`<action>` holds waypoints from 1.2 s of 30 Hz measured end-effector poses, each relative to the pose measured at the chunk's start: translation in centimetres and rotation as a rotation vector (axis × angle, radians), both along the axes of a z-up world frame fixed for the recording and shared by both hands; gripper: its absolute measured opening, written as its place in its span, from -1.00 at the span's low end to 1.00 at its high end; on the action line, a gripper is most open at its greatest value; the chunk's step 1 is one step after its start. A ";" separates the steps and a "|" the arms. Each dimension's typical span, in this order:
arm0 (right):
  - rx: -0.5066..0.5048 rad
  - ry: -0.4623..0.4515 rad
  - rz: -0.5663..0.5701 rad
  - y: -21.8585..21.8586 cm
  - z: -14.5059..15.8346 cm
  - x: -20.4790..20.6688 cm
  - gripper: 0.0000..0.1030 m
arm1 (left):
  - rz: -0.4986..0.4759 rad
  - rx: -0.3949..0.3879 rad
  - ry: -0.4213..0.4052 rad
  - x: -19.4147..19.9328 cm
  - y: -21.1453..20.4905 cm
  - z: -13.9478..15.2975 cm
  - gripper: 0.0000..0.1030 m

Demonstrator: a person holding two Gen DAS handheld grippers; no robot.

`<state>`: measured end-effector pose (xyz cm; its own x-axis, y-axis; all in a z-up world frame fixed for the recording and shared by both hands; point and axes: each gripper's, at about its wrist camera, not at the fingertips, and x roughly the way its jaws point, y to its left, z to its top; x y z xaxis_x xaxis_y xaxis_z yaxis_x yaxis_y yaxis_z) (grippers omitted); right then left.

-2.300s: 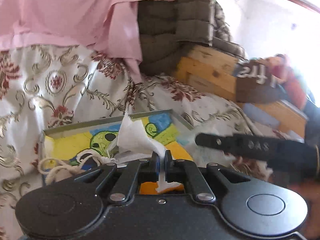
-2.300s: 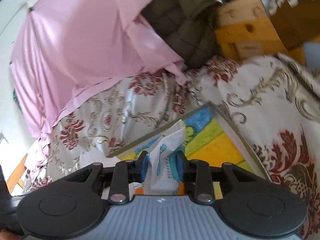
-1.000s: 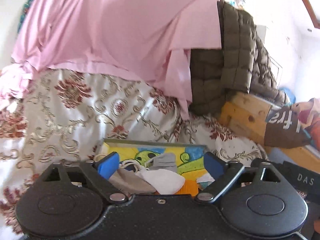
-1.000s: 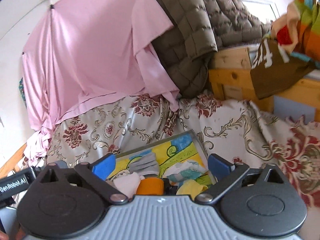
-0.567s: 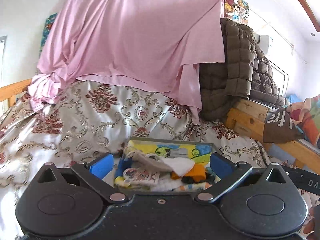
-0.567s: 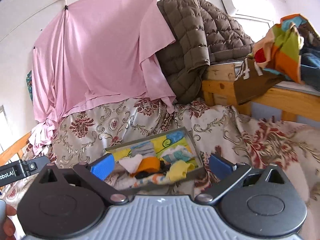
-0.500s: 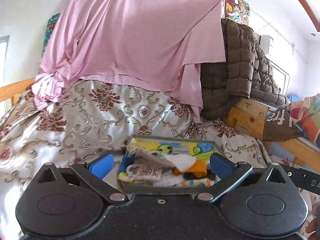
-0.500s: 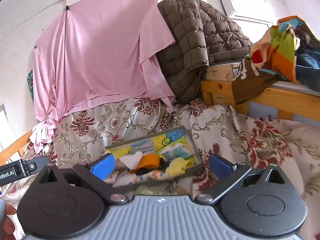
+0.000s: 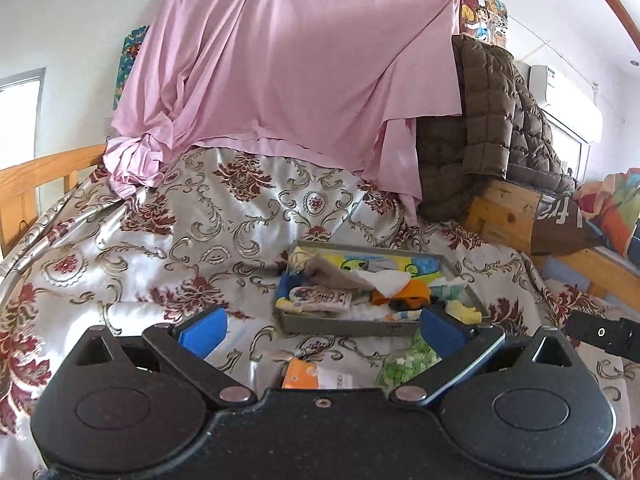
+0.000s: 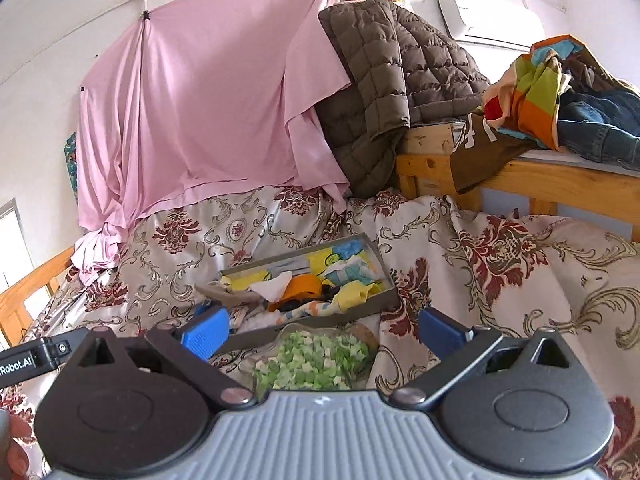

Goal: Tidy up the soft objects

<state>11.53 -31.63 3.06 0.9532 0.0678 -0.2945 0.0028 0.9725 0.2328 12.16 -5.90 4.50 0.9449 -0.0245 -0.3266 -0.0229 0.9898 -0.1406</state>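
A grey tray [image 9: 344, 327] [image 10: 376, 254] with a bright cartoon lining sits on the floral bedspread [image 9: 168, 248], filled with several soft items: a white tissue [image 9: 384, 280], an orange cloth [image 9: 412, 292] [image 10: 302, 286], a yellow cloth [image 10: 354, 294], a tissue pack [image 9: 320, 298]. Nearer me lie a green-and-white patterned bag [image 10: 312, 362] [image 9: 404, 364] and an orange packet [image 9: 300, 374]. My left gripper [image 9: 322, 330] is open and empty, short of the tray. My right gripper [image 10: 322, 330] is open and empty above the green bag.
A pink sheet [image 9: 288, 68] hangs behind the bed. A brown quilted jacket [image 10: 384, 80] drapes over a wooden bunk frame [image 10: 520, 176] at right, with piled clothes [image 10: 560, 92] on top. A wooden rail [image 9: 36, 176] borders the left.
Both grippers have let go of their tissue items into the tray, opened wide and pulled back from it. The tray now looks smaller and the green bag and orange packet have come into view.
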 end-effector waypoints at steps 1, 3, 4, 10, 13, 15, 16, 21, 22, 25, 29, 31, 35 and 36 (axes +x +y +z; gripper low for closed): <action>-0.002 -0.003 -0.002 0.0 0.0 -0.2 0.99 | 0.003 -0.001 -0.001 -0.3 0.1 -0.1 0.99; 0.002 -0.008 -0.004 0.1 -0.1 -0.8 0.99 | 0.007 -0.004 -0.001 -0.8 0.2 -0.2 0.99; 0.003 -0.011 -0.005 0.1 -0.1 -1.1 0.99 | 0.009 -0.006 -0.002 -1.0 0.2 -0.2 0.99; -0.014 -0.038 -0.004 0.9 -0.2 -2.8 0.99 | 0.015 0.003 -0.019 -2.4 0.3 -0.4 0.99; -0.023 -0.044 -0.002 1.3 -0.3 -3.6 0.99 | 0.017 0.004 -0.026 -3.1 0.4 -0.5 0.99; -0.029 -0.049 -0.007 1.6 -0.3 -4.2 0.99 | 0.019 0.007 -0.028 -3.6 0.5 -0.6 0.99; -0.029 -0.048 -0.010 1.8 -0.3 -4.4 0.99 | 0.020 0.010 -0.031 -4.0 0.6 -0.7 0.99; -0.012 -0.025 -0.024 2.2 -0.9 -5.6 0.99 | 0.028 0.025 -0.010 -5.3 1.1 -1.6 0.99; -0.018 -0.015 -0.023 2.5 -1.1 -5.8 0.99 | 0.029 0.026 0.001 -5.6 1.2 -1.9 0.99; -0.044 0.003 -0.019 3.3 -1.4 -6.3 0.99 | 0.028 0.039 0.043 -6.4 1.6 -2.9 0.99; -0.085 0.047 -0.040 4.5 -1.9 -6.8 0.99 | 0.050 0.038 0.088 -7.7 2.4 -4.1 0.99; -0.097 0.071 -0.043 5.0 -2.2 -7.0 0.99 | 0.071 0.029 0.103 -8.1 2.8 -4.5 0.99; -0.119 0.121 -0.026 6.0 -2.8 -7.3 0.99 | 0.111 0.007 0.113 -8.4 3.3 -4.7 0.99; -0.129 0.129 -0.020 6.3 -3.0 -7.3 0.99 | 0.115 0.007 0.115 -8.3 3.4 -4.7 0.99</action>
